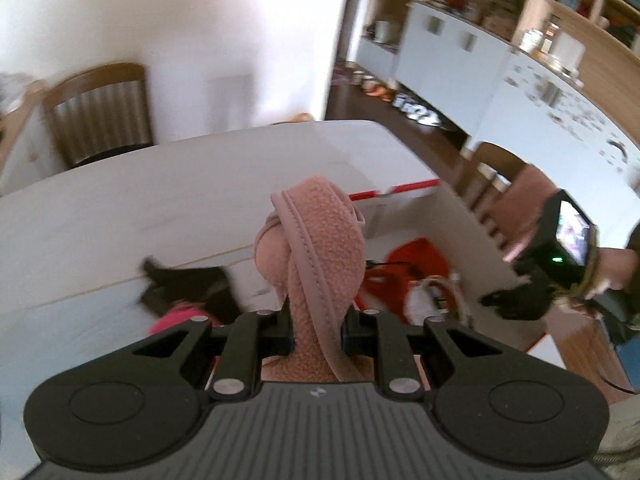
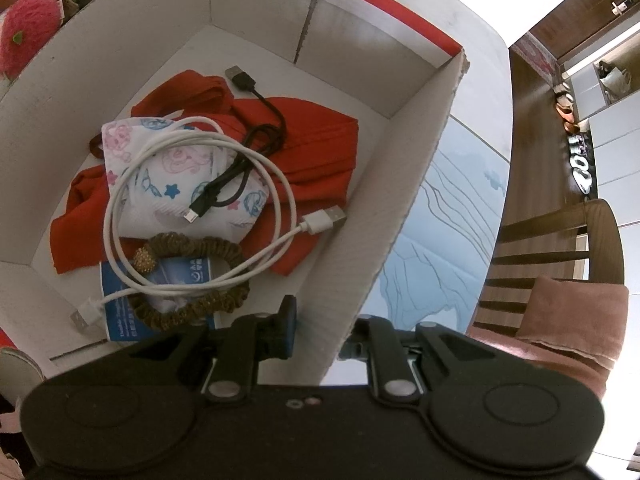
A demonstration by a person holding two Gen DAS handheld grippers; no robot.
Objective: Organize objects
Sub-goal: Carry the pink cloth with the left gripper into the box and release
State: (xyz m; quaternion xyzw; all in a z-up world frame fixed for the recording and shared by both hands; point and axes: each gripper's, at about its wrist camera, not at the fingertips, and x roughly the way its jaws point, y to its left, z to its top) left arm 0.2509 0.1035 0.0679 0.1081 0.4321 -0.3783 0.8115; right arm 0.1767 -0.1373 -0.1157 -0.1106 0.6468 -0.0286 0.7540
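Observation:
My left gripper is shut on a pink fleece glove, held up above the table, left of the white cardboard box. My right gripper is shut on the box's right wall, one finger inside, one outside. The right gripper also shows in the left wrist view. Inside the box lie a red cloth, a patterned face mask, a white USB cable, a black USB cable, a brown scrunchie and a blue packet.
A pink fuzzy item and a dark object lie on the white table left of the box. Wooden chairs stand at the far side and the right, the right one with a pink cushion. Kitchen cabinets are behind.

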